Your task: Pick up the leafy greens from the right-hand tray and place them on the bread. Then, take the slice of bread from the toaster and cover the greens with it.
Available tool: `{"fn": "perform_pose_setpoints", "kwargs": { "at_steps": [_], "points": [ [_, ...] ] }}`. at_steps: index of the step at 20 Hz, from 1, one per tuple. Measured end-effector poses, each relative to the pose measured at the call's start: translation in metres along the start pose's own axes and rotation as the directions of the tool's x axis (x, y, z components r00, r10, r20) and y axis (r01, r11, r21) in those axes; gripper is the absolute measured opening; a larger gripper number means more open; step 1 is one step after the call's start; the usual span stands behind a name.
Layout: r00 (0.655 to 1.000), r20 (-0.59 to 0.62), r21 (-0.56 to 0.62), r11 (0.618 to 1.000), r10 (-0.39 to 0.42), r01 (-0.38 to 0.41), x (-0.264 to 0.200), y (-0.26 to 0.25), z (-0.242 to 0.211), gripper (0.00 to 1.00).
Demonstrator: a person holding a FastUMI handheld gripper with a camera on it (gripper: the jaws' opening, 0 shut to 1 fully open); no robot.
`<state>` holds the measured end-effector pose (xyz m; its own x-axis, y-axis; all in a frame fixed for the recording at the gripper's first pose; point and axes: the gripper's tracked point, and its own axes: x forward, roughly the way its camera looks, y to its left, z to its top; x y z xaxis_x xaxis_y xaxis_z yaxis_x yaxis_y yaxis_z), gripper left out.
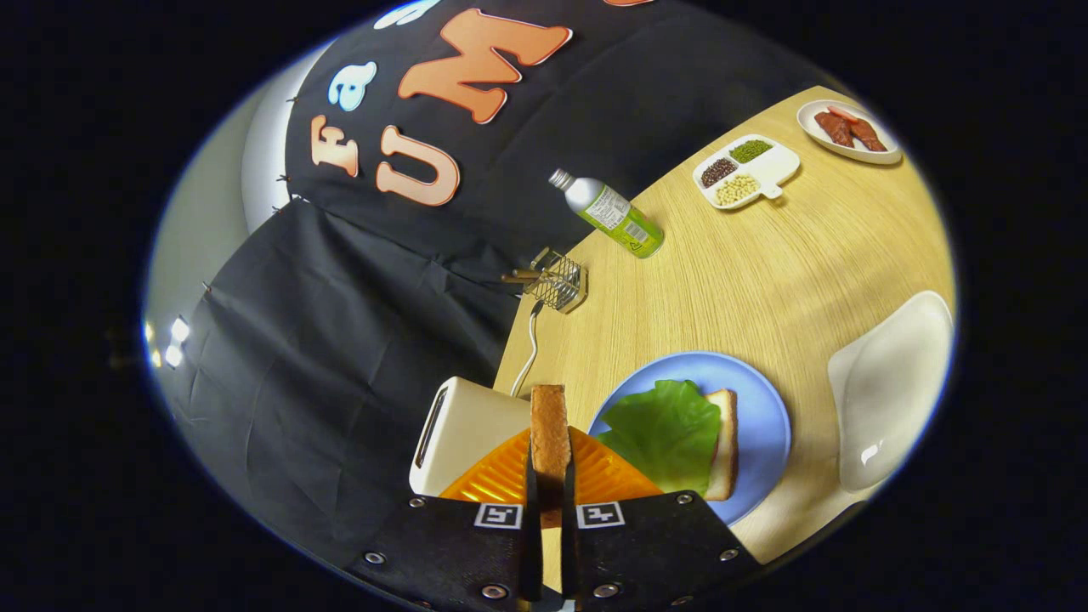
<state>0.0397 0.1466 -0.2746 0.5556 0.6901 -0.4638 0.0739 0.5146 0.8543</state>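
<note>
Bread first: a toasted brown slice of bread point(549, 433) stands on edge at the bottom centre of the frame, with the jaws of the gripper point(549, 510) clamped on its two flat faces, one finger on each side. It looks like the slice is up in the air, clear of the cream-white toaster point(463, 429) that sits just left of it and a bit behind, at the tabletop's edge. The toaster's white cord point(529, 353) runs up toward a small wire-mesh holder point(559, 282) near the middle of the frame.

Right behind the fingers there's an orange ribbed thing point(501, 476), can't really tell what it is. Just right of the held slice sits a round light-blue plate point(761, 408) with a pale slice of white bread point(724, 442) lying flat on it, and a green leafy lettuce piece point(667, 429) is spread on top of that bread, covering most of it.

Further right on the light wood-grain tabletop point(748, 280) is a white rounded tray point(888, 391). Toward the upper right there's a silver bottle with a green label point(614, 214), a white divided dish with beans and grains point(746, 172), and beyond it a small white oval plate with reddish-brown pieces point(850, 132).
</note>
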Motion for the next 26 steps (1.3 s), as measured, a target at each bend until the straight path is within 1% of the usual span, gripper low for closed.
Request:
{"fn": "perform_pose_setpoints", "kwargs": {
  "at_steps": [7,13,16,18,22,23,26],
  "points": [
    [0.998,-0.019,0.04,0.998,-0.052,0.053,0.014,-0.041,-0.015,0.09],
    [0.987,-0.013,0.012,0.987,-0.161,0.161,0.016,-0.069,-0.018,0.09],
    [0.98,-0.012,0.006,0.98,-0.2,0.201,0.017,-0.08,-0.021,0.13],
    [0.974,0.002,0.001,0.974,-0.229,0.229,0.017,-0.084,-0.02,0.16],
    [0.956,0.041,-0.069,0.954,-0.291,0.293,0.014,-0.088,-0.018,0.31],
    [0.952,0.051,-0.085,0.948,-0.303,0.307,0.011,-0.087,-0.018,0.38],
    [0.934,0.117,-0.133,0.927,-0.338,0.352,-0.001,-0.084,-0.004,0.46]
  ]
}}
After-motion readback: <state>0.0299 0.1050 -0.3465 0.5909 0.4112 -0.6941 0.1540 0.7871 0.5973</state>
